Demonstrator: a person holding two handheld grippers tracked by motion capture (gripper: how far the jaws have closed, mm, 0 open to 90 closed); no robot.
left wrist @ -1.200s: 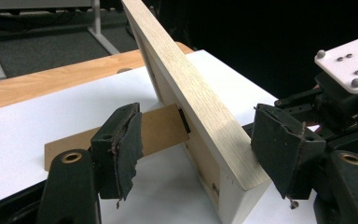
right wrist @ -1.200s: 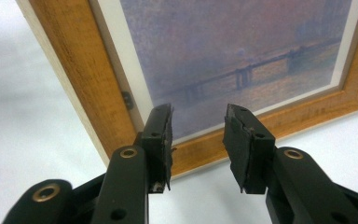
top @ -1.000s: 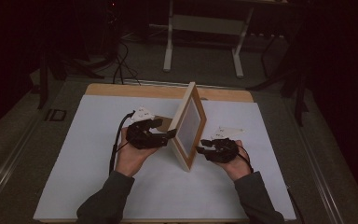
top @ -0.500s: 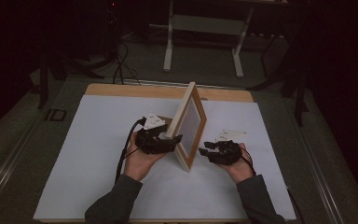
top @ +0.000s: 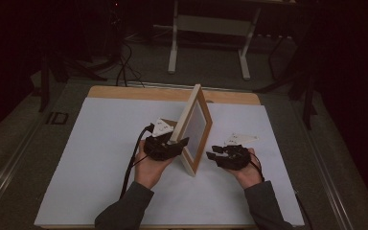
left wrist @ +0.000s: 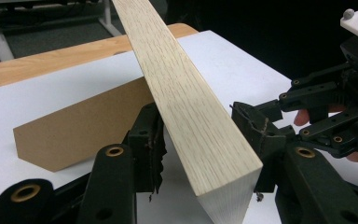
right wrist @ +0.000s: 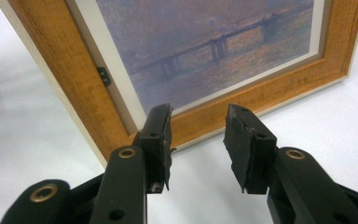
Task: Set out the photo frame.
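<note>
High view: picture frame [top: 195,128] stands on edge at centre of the white surface [top: 100,143], leaning, its long axis running from lower centre up toward the far edge. Left gripper [top: 176,142] sits against the frame's left side; right gripper [top: 215,152] lies just to the frame's right, apart from it, facing its glazed front.

Left gripper view: pale wood edge of the frame runs from upper left down to lower centre, between the two black jaws. Jaws straddle it; left jaw close against the wood, right jaw near it. Cannot tell whether the grip is tight. Brown backing stand [left wrist: 81,123] rests on the surface at left.

Right gripper view: jaws parted, nothing between them. Frame's lower corner sits just beyond the tips, painted print [right wrist: 205,42] facing the camera. Judgement: right hand is nearer the front face; left hand steadies.
</note>
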